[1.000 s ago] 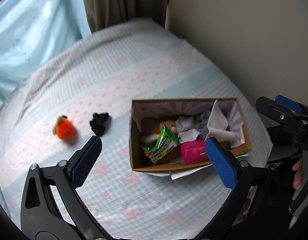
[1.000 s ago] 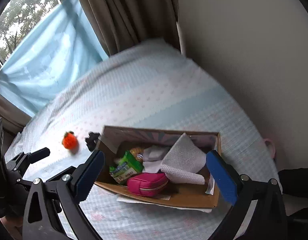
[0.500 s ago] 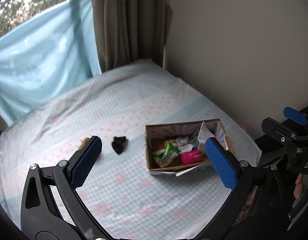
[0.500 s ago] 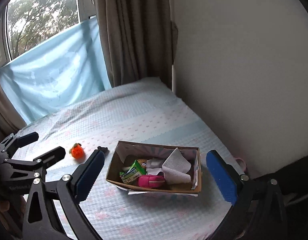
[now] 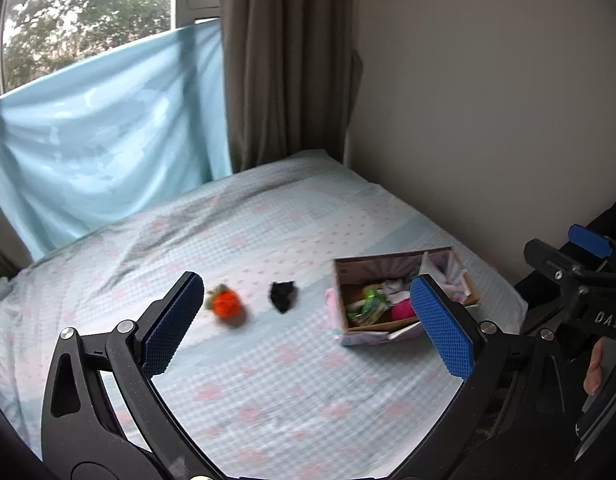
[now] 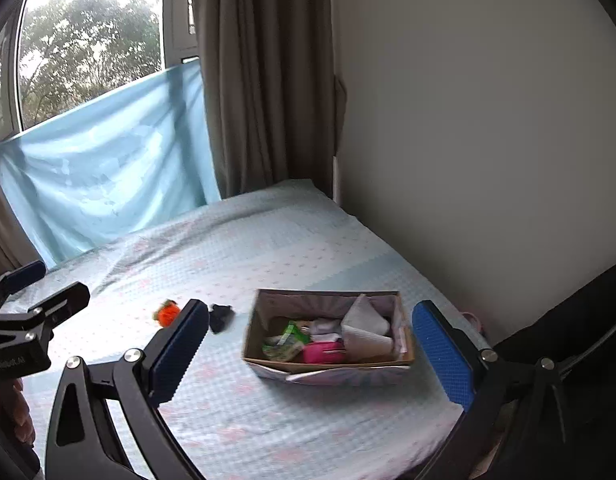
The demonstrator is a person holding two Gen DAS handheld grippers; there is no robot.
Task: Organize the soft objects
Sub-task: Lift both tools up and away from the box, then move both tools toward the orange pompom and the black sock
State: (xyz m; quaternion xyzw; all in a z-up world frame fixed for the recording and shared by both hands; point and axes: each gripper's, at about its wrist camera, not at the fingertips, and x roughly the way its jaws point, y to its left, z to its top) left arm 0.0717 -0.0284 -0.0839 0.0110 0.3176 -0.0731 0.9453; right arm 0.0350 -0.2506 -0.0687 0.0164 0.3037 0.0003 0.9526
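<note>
Orange knitted soft toy (image 5: 227, 307) and black fabric scrap (image 5: 283, 296) lie mid-frame on bed (image 5: 268, 380), outside the part-filled open cardboard box (image 5: 341, 304). Left claw (image 5: 308, 328), right claw (image 6: 311, 354): both released, empty. Two items left.

The bed (image 5: 268, 360) carries an orange plush (image 5: 226, 305), a dark, perhaps cloth lump (image 5: 283, 295) and a cardboard box (image 5: 381, 326).

Brown curtain (image 6: 264, 80) beside a window (image 6: 88, 48), blue cloth (image 6: 108, 176) below.
</note>
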